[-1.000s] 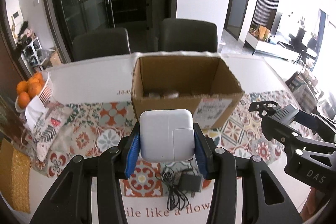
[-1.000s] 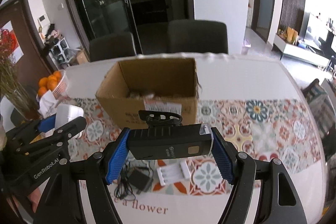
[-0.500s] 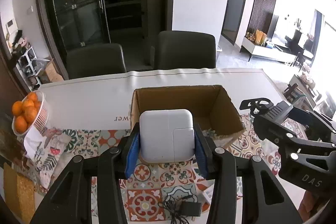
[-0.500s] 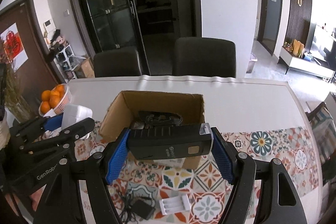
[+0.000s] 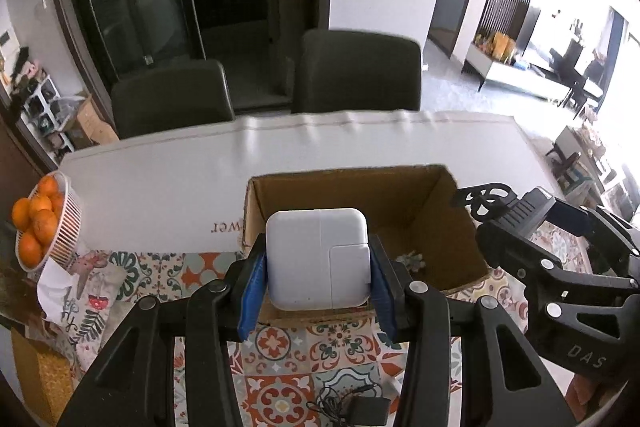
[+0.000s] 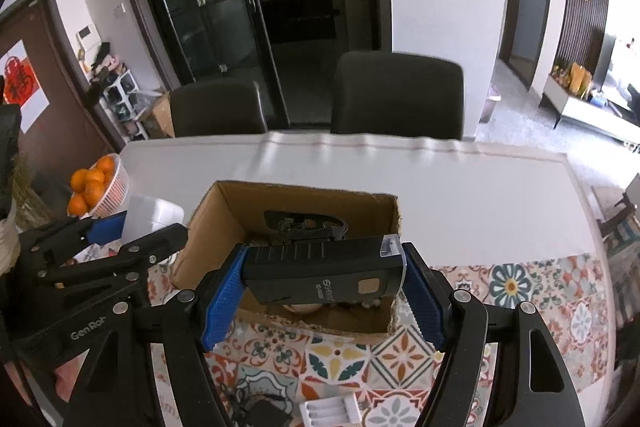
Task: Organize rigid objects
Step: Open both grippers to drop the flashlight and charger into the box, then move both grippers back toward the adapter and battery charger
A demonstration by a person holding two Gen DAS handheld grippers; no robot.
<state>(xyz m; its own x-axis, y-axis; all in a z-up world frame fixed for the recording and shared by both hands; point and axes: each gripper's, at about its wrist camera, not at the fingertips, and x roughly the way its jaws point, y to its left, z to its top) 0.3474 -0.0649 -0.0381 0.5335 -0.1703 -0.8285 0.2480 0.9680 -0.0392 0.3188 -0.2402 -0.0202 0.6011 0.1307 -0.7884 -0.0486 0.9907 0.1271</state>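
My left gripper (image 5: 318,277) is shut on a white square power adapter (image 5: 318,259), which hangs over the near rim of the open cardboard box (image 5: 404,195). My right gripper (image 6: 324,285) is shut on a black bike light (image 6: 324,273) with a mount bracket on top, held crosswise above the same cardboard box (image 6: 208,223). In the left wrist view the right gripper (image 5: 532,227) with the bike light (image 5: 520,211) hovers at the box's right edge. In the right wrist view the left gripper (image 6: 132,227) stands just left of the box. Small items lie on the box floor.
A black charger with coiled cable (image 5: 356,405) and a white battery holder (image 6: 334,411) lie on the patterned table runner (image 6: 520,287). A basket of oranges (image 5: 38,223) stands at the table's left edge. Two dark chairs (image 6: 396,95) face the far side.
Both grippers have moved forward with their loads, from in front of the box to over its opening. The charger and battery holder on the runner have slid toward the lower edge of the views.
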